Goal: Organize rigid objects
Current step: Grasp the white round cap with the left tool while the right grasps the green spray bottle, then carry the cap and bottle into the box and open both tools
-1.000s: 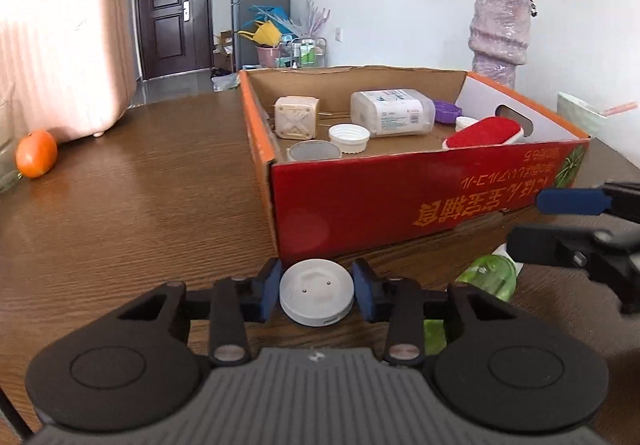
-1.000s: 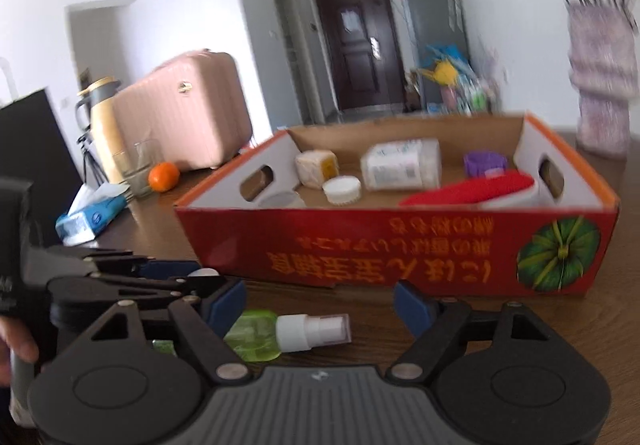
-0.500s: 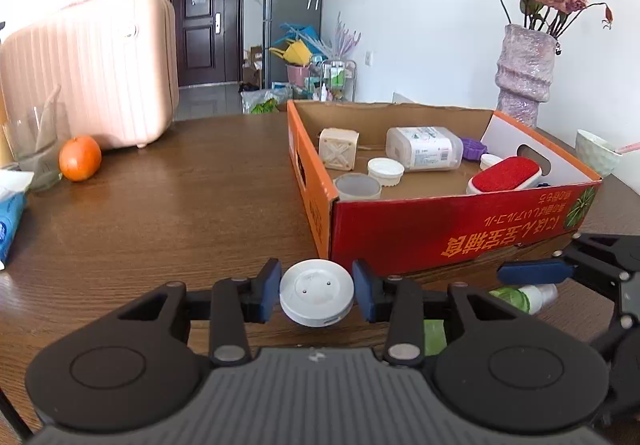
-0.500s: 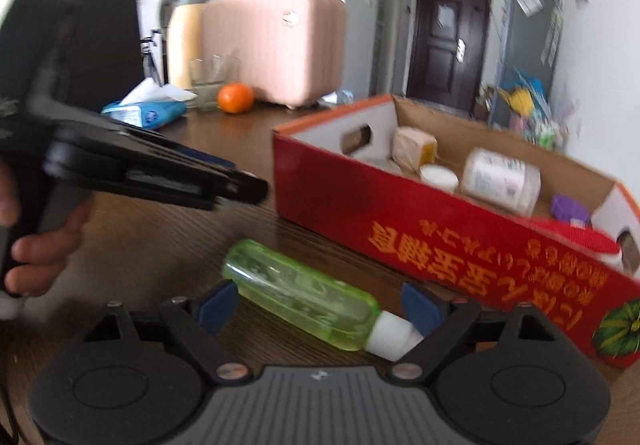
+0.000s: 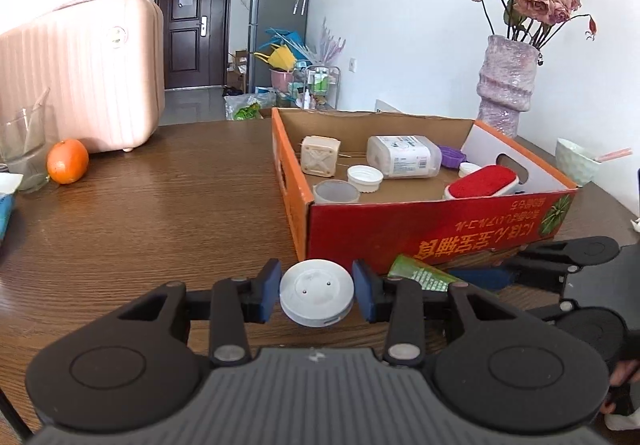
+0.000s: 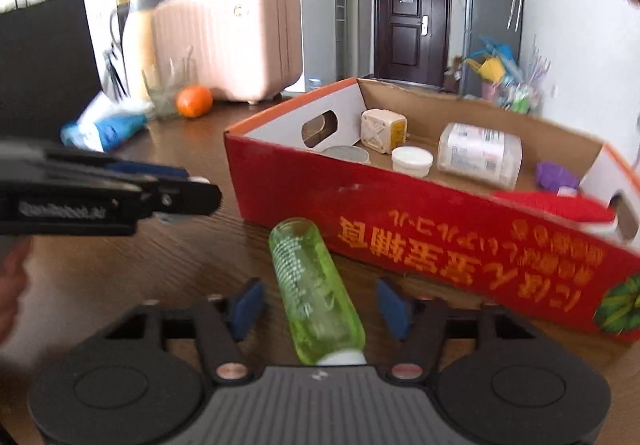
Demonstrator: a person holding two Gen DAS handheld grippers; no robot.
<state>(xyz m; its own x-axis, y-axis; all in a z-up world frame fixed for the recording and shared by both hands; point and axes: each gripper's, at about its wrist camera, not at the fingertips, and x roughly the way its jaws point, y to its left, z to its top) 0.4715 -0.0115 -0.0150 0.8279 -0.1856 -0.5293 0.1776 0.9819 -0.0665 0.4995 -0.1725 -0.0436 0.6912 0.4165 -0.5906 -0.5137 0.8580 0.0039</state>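
My left gripper (image 5: pixel 317 294) is shut on a round white disc (image 5: pixel 317 292), held above the wooden table in front of the red cardboard box (image 5: pixel 440 233). My right gripper (image 6: pixel 320 305) is open, its fingers on either side of a green spray bottle (image 6: pixel 312 285) lying on the table by the box's (image 6: pixel 440 241) front wall; the pads do not touch it. The bottle's end also shows in the left wrist view (image 5: pixel 420 274). The box holds a beige cube (image 5: pixel 320 156), a white jar (image 5: pixel 404 157), a white lid (image 5: pixel 365 178), a red-topped pad (image 5: pixel 482 183) and a purple cap (image 5: pixel 452 156).
An orange (image 5: pixel 67 166) and a glass (image 5: pixel 24 149) stand at the table's left, with a pink suitcase (image 5: pixel 80 73) behind. A vase of roses (image 5: pixel 508 81) and a pale bowl (image 5: pixel 576 161) stand right of the box. A blue packet (image 6: pixel 104 129) lies at the far left.
The right gripper has swung round so the green bottle now lies lengthwise between its open fingers. The left gripper has drawn back and left from the box, still holding the disc.
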